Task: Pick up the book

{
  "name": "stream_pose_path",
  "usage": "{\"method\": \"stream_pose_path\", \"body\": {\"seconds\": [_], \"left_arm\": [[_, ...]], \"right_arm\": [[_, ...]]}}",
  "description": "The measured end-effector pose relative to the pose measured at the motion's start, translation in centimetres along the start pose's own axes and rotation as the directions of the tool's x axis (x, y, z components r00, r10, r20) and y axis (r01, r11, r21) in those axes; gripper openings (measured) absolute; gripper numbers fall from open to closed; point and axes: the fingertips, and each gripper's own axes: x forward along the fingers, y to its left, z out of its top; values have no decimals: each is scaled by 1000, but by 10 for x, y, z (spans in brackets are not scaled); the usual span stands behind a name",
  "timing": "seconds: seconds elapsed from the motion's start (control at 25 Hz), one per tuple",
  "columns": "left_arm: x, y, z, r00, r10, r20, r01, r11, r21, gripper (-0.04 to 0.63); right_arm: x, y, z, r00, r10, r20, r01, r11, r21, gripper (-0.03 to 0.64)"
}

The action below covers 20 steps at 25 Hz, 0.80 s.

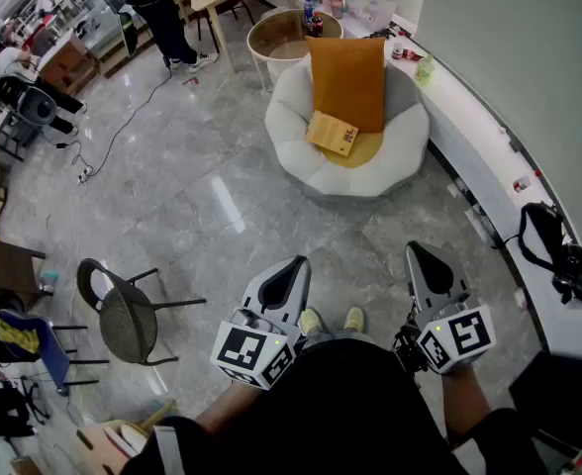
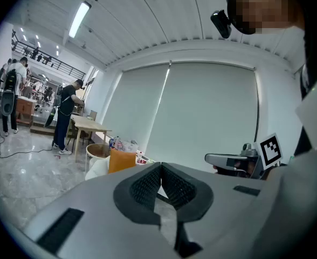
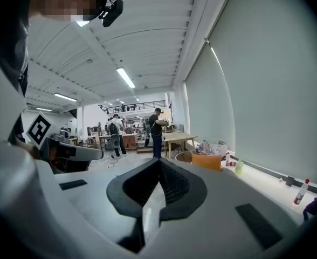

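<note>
Status: book not reached, both claws clenched and empty

Progress is nil as far as the views show. Your left claw point(image 1: 292, 266) and right claw point(image 1: 421, 256) sit side by side near your feet, jaws pressed together with nothing between the pads in either gripper view.

Book point(image 1: 333, 133) is well ahead of both claws, roughly on the line between them. It rests on the seat of the white round armchair point(image 1: 301, 161), touching the lower edge of the orange cushion point(image 1: 346, 79). I can't tell whether it lies flat or leans.

Its long axis runs crosswise to your claws' pointing direction, skewed a bit, so a long edge faces you. The labelled end points to the right-claw side.

Left to do, as I judge it: close the gap, release one claw, grip, lift.
</note>
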Motion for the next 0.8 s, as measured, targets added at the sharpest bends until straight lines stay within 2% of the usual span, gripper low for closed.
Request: {"method": "stream_pose_path", "body": {"seconds": [0.32,0.52,0.68,0.8], "left_arm": [[-4,4,0,1000,-4,9,4,1000,-3,14],[-12,15,-4,1000,13,6,-13,1000,-18,14],[-21,26,-6,1000,22,9,-22,999,-32,14],[-27,35,-7,1000,26,10,-26,999,-38,12]], "right_arm": [[1,4,2,999,-9,43,8,1000,16,15],[4,16,6,997,21,77,-25,999,48,15],[11,31,3,997,47,59,-49,998,30,15],[19,37,-5,1000,24,4,-24,1000,-11,15]]}}
